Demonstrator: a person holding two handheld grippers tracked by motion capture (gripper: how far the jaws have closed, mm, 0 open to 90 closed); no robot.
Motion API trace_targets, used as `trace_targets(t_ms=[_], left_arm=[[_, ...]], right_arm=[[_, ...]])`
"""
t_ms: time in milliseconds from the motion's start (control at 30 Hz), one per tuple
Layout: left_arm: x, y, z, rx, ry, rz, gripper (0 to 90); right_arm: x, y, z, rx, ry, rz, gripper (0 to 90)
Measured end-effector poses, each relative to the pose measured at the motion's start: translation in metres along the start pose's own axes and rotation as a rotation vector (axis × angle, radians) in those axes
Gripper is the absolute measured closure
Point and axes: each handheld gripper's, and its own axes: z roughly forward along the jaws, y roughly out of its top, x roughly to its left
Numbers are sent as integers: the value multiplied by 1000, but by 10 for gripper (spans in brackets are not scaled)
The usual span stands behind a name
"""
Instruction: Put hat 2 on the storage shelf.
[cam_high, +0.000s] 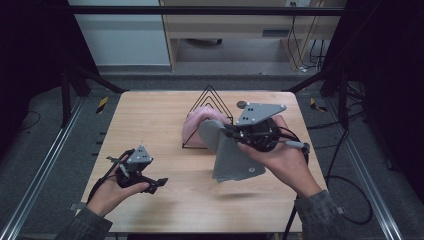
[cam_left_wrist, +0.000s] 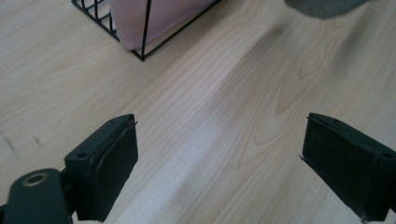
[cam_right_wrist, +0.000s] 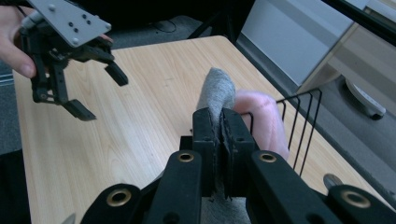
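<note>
A grey cloth (cam_high: 231, 155) hangs above the table, pinched at its top edge by my right gripper (cam_high: 231, 131). In the right gripper view its jaws are shut on the grey cloth (cam_right_wrist: 215, 95), which sticks up between them. A folded pink cloth (cam_high: 196, 124) stands inside the black wire rack (cam_high: 209, 97) just behind; the pink cloth (cam_right_wrist: 264, 116) lies beyond the jaws. My left gripper (cam_high: 155, 182) hovers over the table's front left, open with nothing between its fingers; the left gripper (cam_left_wrist: 219, 163) looks at bare wood, and the left gripper (cam_right_wrist: 95, 91) also appears in the right gripper view.
The wooden table (cam_high: 150, 120) is bordered by black frame posts and rails. A small dark round object (cam_high: 242, 104) lies near the rack at the back. Cables trail on the floor to the right.
</note>
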Motion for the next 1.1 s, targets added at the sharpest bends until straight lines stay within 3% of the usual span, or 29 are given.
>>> trace_targets(t_ms=[233,700,933,1100], left_arm=[[-4,11,-2,-1,-6,27,115],[-4,25,-2,-39,-12,48,180],[-4,29,-3,-70,-23,29,214],[-7,33,2,-71,-28,45,391]], right_arm=[[9,17,10,-17,27,-24,860],[29,31,37,-10,87,-58,860],[41,31,46,-9,118,-70,860],[47,25,49,-6,134,-66,860]])
